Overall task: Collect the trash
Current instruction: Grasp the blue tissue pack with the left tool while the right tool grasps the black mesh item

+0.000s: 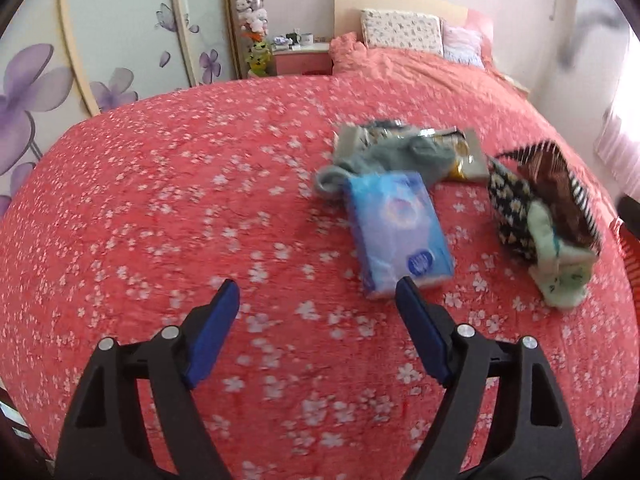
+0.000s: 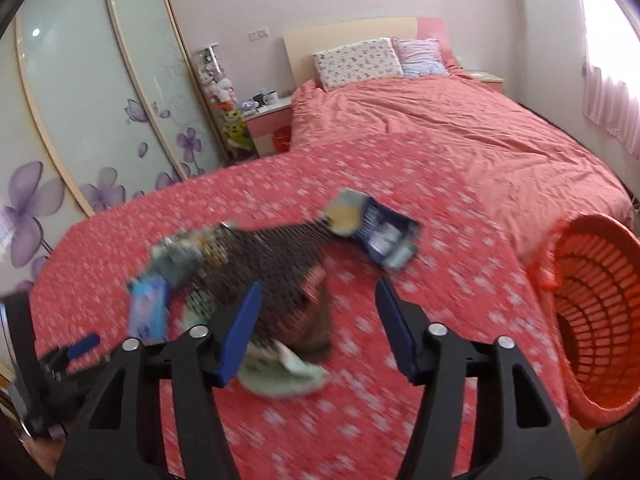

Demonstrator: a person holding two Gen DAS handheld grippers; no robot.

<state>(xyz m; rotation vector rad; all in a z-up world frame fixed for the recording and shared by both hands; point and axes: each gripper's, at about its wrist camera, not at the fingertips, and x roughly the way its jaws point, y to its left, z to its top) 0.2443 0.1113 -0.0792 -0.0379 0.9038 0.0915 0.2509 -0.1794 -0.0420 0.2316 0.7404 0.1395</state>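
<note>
Here both the left gripper (image 1: 318, 294) and right gripper (image 2: 318, 294) hang spread and empty over the bed (image 1: 160, 200); mistaking socks (image 1: 384, 156) for wrappers (image 2: 390, 236) could fill the basket (image 2: 592, 300) wrongly

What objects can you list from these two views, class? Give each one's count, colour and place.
tissue pack: 1, blue, on the bed nearest the left gripper
snack wrapper: 1, dark blue, on the bed ahead of the right gripper
clothes pile: several, patterned black, brown, pale green, right of the tissue pack
grey-green cloth: 1, behind the tissue pack
basket: 1, orange, at the bed's right edge
pillows: 2, at the headboard
left gripper: 1, open
right gripper: 1, open
</note>
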